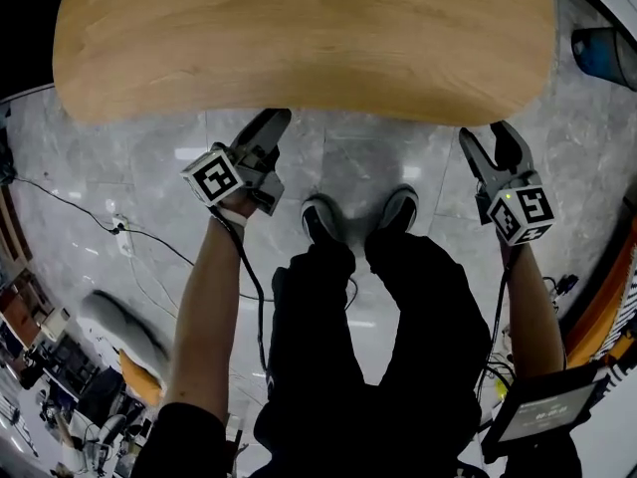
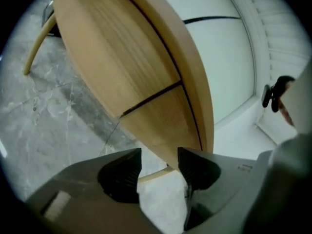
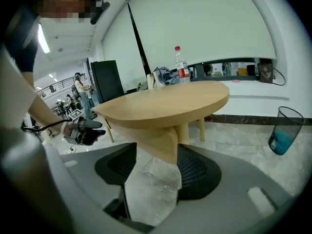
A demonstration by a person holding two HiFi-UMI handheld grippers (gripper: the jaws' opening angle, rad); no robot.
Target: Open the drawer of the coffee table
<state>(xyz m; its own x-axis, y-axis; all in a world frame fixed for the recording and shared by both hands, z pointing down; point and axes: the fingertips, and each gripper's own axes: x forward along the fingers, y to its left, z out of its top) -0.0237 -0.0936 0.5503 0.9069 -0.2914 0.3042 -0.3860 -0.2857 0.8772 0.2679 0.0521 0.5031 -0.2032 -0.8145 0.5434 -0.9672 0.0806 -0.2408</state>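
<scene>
Drawer point(image 3: 152, 139) is sitting shut under the table point(image 1: 299, 38) while the left gripper point(image 1: 271, 127) and right gripper point(image 1: 486, 135) are hovering at the table's edge, fingers point(image 2: 122, 173) wide and empty, likely readying a grasp.

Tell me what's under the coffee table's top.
A wooden drawer box hangs under the top, with pale legs behind it and marble floor below. The drawer looks closed, so its inside is hidden.
</scene>
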